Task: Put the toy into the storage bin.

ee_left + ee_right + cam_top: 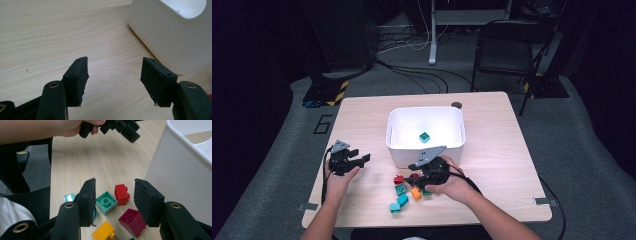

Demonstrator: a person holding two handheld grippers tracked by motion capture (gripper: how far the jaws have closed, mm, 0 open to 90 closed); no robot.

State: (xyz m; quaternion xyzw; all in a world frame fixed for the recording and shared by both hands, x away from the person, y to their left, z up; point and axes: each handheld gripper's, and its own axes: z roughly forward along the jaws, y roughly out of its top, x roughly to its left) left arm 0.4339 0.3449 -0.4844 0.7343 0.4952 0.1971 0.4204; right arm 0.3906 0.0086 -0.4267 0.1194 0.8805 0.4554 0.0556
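Several small bricks lie in a loose cluster on the wooden table in front of a white bin (397, 131). In the right gripper view I make out a green brick (106, 202), a red brick (121, 194), a magenta brick (132, 220), a yellow brick (103, 232) and a teal brick (69, 197). My right gripper (115, 195) hangs low over them, jaws open, gripping nothing; from above it (412, 178) sits at the cluster's right. My left gripper (362, 161) is open over bare wood, left of the bin (175, 32). One green brick (425, 137) lies inside the bin.
The table's front edge (427, 222) runs just behind the bricks. A folding chair (507, 47), a stand post (432, 30) and cables are on the floor beyond the table. A dark round mark (456, 105) is near the far edge.
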